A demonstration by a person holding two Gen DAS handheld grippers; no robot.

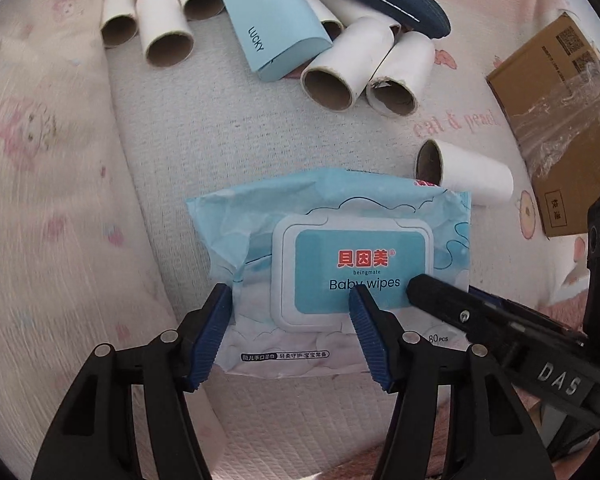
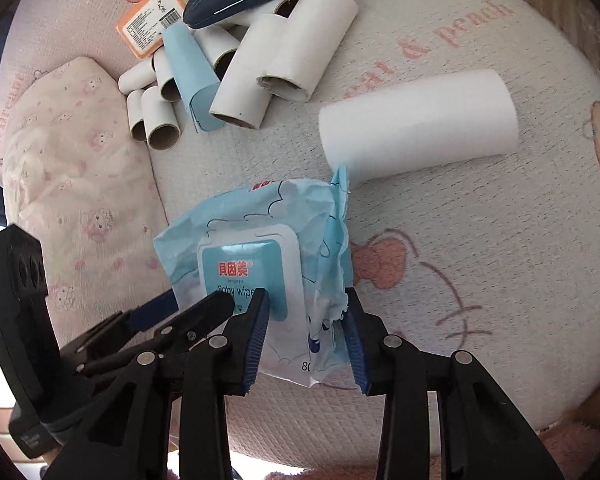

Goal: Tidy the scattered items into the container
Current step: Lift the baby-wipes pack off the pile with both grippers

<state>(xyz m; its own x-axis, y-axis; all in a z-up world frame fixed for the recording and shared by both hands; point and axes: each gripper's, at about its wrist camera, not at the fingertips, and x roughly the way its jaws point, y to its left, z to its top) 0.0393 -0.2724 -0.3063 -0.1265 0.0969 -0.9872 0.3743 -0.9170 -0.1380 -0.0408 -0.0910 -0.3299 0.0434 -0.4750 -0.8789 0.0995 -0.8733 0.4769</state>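
Left gripper (image 1: pixel 290 322): you hold it wide open above the baby wipes pack (image 1: pixel 340 264)
Right gripper (image 2: pixel 306 336): you pinch that pack's crumpled edge
Lone paper roll (image 2: pixel 418 124): just beyond the pack

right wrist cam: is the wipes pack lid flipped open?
No, the wipes pack has its white lid flat and closed, blue label up, while the right gripper holds the pack's crumpled edge.

We look down between our left gripper's (image 1: pixel 288 304) widely parted blue-padded fingers at a pale blue pack of baby wipes (image 1: pixel 340 264) lying on a pink patterned cover (image 1: pixel 52 184). Our right gripper (image 1: pixel 440 296) reaches in from the right over the pack's corner. Beyond lie cardboard tubes (image 1: pixel 168 28), a light blue box (image 1: pixel 268 20), and a brown carton (image 1: pixel 560 120) at right.
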